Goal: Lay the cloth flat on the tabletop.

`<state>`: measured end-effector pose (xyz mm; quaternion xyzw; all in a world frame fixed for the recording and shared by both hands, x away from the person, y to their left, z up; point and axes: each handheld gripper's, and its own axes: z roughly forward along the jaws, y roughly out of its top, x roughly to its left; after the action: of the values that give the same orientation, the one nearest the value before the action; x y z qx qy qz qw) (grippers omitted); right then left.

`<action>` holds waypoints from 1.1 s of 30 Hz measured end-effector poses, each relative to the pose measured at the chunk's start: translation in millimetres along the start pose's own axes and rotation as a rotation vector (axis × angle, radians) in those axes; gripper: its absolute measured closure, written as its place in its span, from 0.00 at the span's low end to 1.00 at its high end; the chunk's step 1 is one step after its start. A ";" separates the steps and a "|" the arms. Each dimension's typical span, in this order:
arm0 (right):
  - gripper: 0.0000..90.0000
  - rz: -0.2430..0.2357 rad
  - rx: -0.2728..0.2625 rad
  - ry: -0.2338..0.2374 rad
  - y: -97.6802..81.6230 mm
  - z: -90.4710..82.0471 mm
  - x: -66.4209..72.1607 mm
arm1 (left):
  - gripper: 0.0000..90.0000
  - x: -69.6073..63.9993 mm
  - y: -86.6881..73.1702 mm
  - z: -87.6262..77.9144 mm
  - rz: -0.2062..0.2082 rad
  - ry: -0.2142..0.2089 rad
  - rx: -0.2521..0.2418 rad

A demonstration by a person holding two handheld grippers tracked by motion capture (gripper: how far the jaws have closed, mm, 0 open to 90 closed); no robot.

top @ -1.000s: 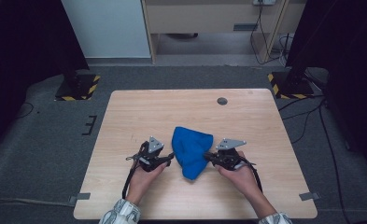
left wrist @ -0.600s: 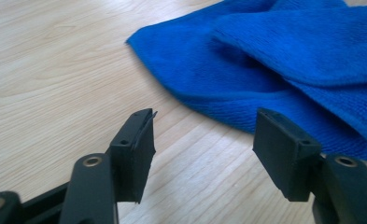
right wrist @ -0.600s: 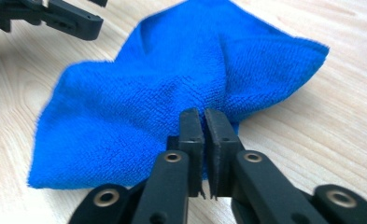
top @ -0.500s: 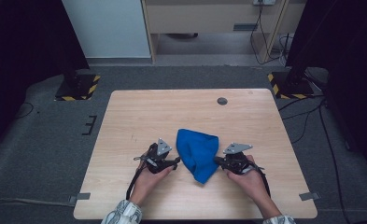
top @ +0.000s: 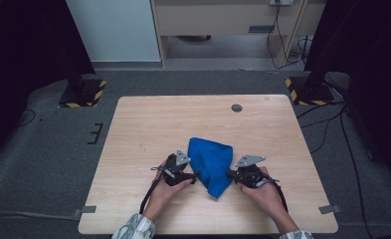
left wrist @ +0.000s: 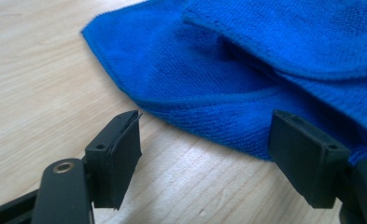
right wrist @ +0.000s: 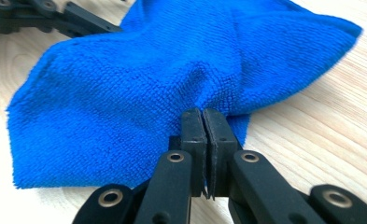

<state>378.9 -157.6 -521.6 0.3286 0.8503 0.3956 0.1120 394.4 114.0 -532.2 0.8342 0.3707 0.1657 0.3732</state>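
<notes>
Blue cloth (top: 212, 162) sits folded on the near half of the table (top: 143, 124), between my two hands. Right gripper (right wrist: 203, 122): fingers pressed together on the cloth's edge, fabric bunching up just past the tips. Left gripper (left wrist: 204, 144): fingers apart and have just been opening, nothing between them but bare table; cloth's near edge lies just beyond. Farther back, a small dark round disc (top: 237, 107) near the far edge.
</notes>
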 end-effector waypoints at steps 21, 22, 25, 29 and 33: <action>0.99 0.004 -0.068 -0.021 3.2 -13.8 0.0 | 0.95 -3.3 12.0 -1.7 0.054 -0.046 -0.032; 0.99 0.011 -0.071 -0.025 3.0 -16.2 -1.9 | 0.95 -1.1 11.8 -3.0 0.047 -0.042 -0.035; 0.99 0.023 -0.072 -0.039 1.3 -20.4 -7.3 | 0.95 3.8 11.3 -4.6 0.033 -0.032 -0.030; 0.99 0.039 -0.058 -0.050 -0.5 -21.6 -10.1 | 0.95 7.0 10.9 -3.6 0.030 -0.033 -0.021; 0.98 0.049 -0.018 -0.050 -4.6 -14.8 -9.5 | 0.87 5.8 8.3 0.8 0.045 -0.030 0.004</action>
<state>377.2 -174.8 -515.9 0.3581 0.8354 0.3973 0.1266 402.9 114.1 -526.5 0.8455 0.3465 0.1610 0.3731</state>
